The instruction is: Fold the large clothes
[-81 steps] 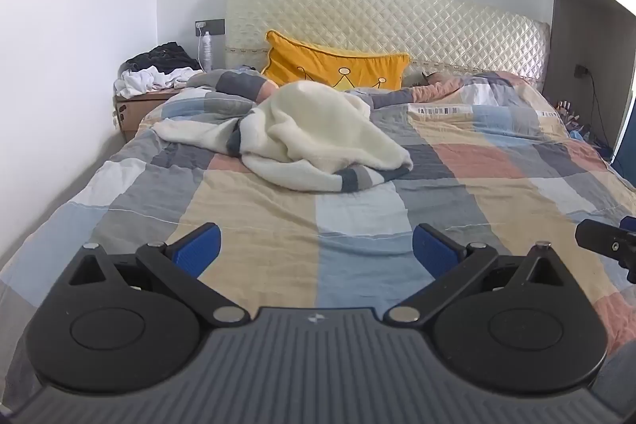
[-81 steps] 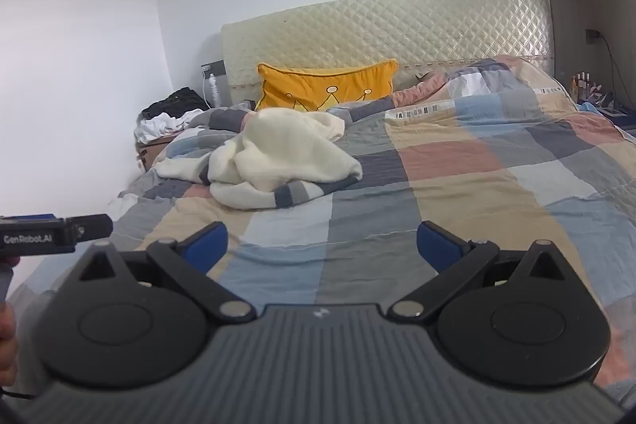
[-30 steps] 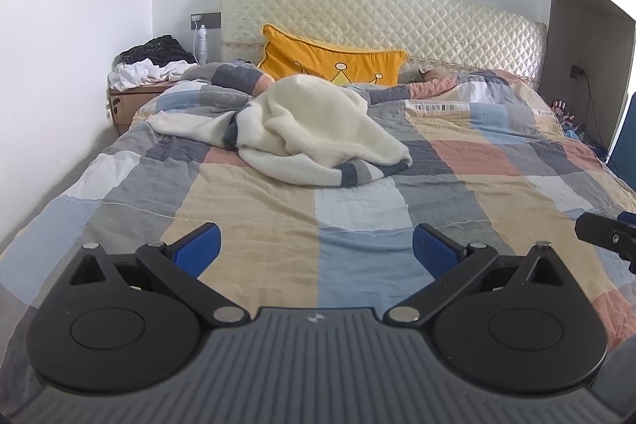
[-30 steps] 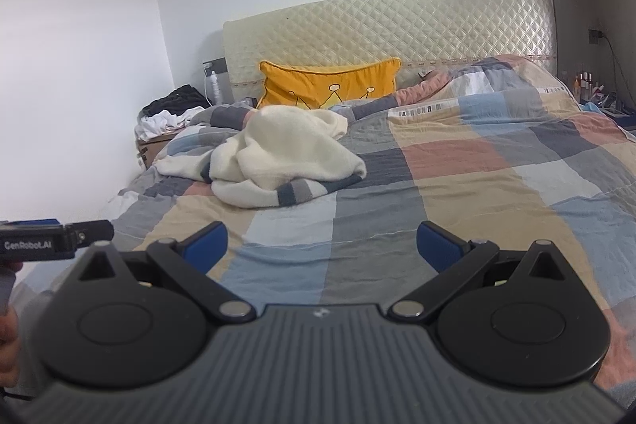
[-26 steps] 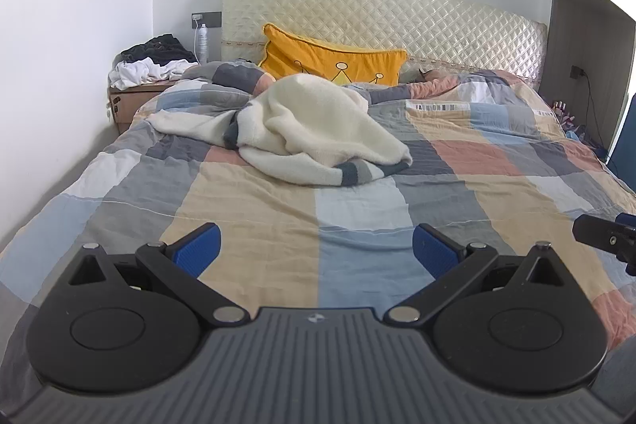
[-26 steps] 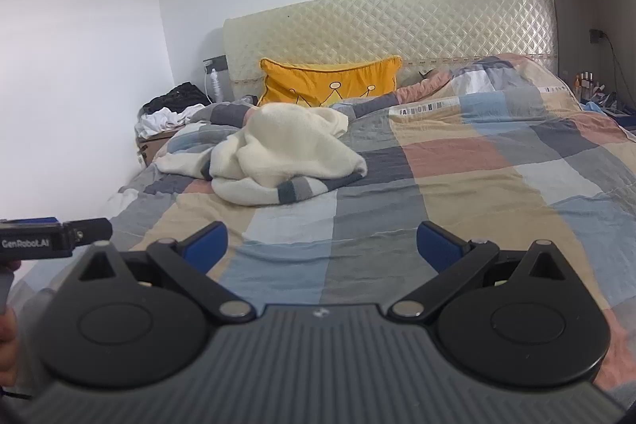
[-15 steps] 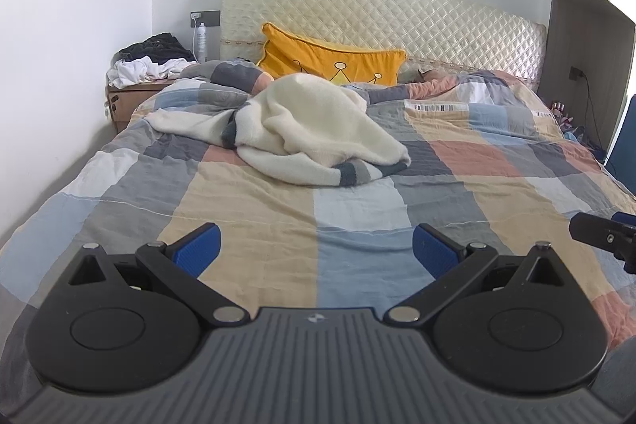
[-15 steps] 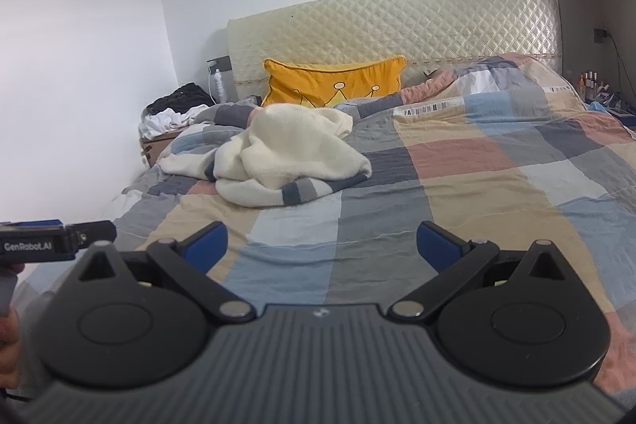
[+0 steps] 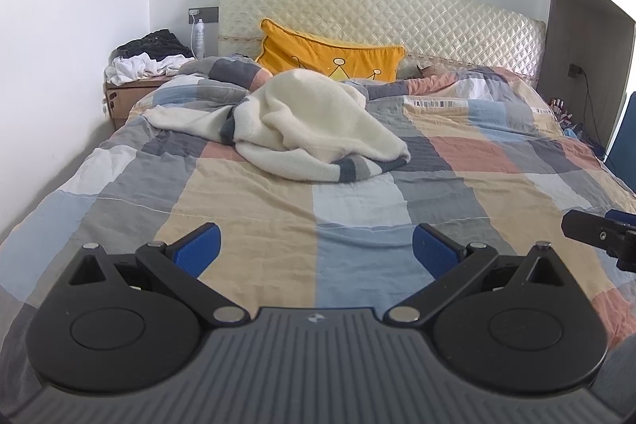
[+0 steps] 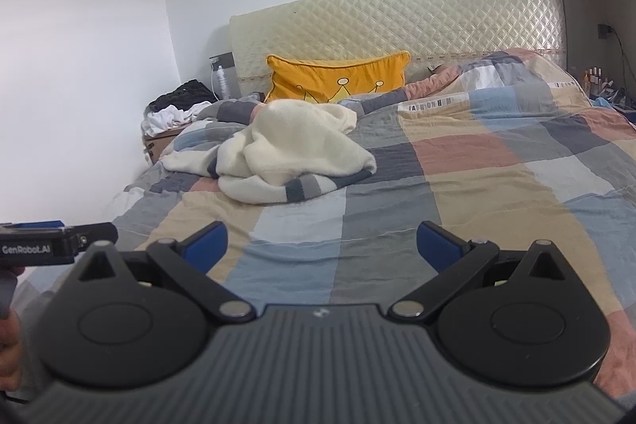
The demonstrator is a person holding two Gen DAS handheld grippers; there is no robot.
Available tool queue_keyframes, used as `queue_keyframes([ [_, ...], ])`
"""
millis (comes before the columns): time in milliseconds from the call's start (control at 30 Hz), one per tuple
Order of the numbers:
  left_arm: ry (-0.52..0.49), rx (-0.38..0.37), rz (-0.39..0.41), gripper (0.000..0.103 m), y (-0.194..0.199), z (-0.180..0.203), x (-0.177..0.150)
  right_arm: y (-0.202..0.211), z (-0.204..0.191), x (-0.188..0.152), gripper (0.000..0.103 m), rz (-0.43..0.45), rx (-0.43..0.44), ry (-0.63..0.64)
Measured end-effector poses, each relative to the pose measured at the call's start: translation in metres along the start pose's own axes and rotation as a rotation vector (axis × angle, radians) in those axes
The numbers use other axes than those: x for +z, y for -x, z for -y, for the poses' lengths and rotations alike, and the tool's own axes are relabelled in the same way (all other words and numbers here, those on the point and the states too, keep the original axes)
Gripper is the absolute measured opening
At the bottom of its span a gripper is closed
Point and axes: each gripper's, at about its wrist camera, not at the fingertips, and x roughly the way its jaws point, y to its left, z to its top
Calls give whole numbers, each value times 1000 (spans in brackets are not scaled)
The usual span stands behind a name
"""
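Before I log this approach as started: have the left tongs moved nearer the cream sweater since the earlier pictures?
Yes. In the left wrist view the cream sweater and headboard look slightly larger, so the left tongs eased forward.

The bed's quilt [image 9: 278, 209] is a patchwork of large checks — tan, pale blue, grey, salmon, white and dark slate. Toward its head end lies a crumpled cream sweater [image 9: 314, 122] with a hem banded in dark blue-grey and light grey. Behind it leans a mustard-yellow pillow [image 9: 330, 54] printed with thin black crown outlines. The headboard [image 9: 397, 14] is cream, quilted in a diamond pattern. Off the bed's head-left corner, a brown nightstand [image 9: 119, 94] carries a heap of black and white clothes [image 9: 147, 56]. Both grippers are black with blue pads [image 9: 196, 251] — grey ribbed bodies.
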Motion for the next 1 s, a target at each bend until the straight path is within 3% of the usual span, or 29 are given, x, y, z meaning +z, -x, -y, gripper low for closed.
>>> queue_keyframes([
  [567,1,-18,-6,103,-26,2,8,-17,5,0,103,13,-18,17],
  [1000,20,-18,-31,103,-50,-3,3,-36,19,-14,103,-10,-25,-42],
])
